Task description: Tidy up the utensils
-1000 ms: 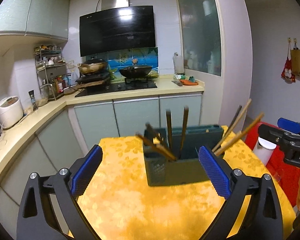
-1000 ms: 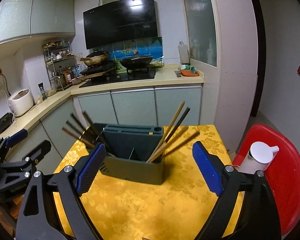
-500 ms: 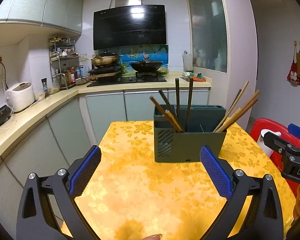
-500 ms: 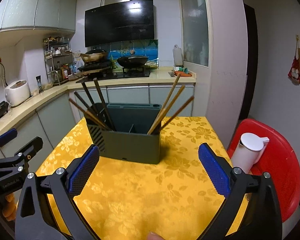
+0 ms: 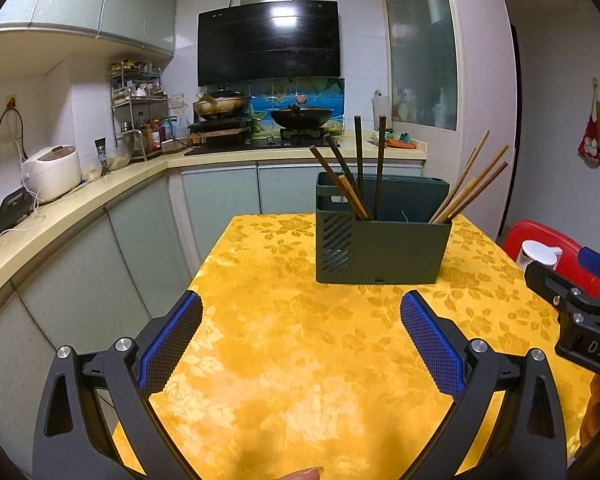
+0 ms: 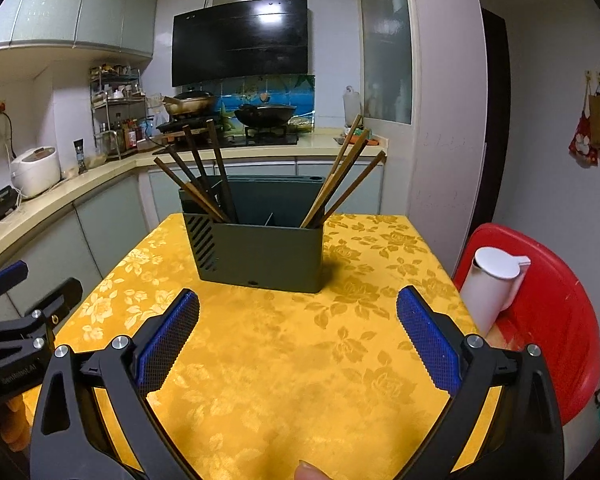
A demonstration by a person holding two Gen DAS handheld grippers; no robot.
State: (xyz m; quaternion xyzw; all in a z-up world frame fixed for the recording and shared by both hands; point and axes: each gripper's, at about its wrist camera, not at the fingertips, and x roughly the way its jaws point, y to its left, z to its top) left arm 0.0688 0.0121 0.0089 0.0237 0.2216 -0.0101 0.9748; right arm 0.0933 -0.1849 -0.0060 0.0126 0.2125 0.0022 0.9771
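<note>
A dark green utensil holder (image 5: 380, 248) (image 6: 260, 256) stands on the yellow flowered tablecloth (image 5: 300, 360) (image 6: 280, 360). Dark chopsticks (image 5: 358, 168) (image 6: 204, 176) lean in its left compartment, lighter wooden chopsticks (image 5: 472, 188) (image 6: 344, 180) in its right one. My left gripper (image 5: 300, 344) is open and empty, low over the cloth, well short of the holder. My right gripper (image 6: 298, 340) is open too, with nothing between its blue pads (image 6: 428, 344). Each gripper shows at the edge of the other's view.
A red plastic chair (image 6: 540, 320) with a white jug (image 6: 492, 284) on it stands right of the table. Kitchen counters (image 5: 80, 200) run along the left and back, with a rice cooker (image 5: 52, 172) and a stove with woks (image 5: 300, 116).
Both grippers have drawn back from the holder and sunk lower, so the holder looks smaller and farther off. Both stay open and empty; the right jaws widened slightly.
</note>
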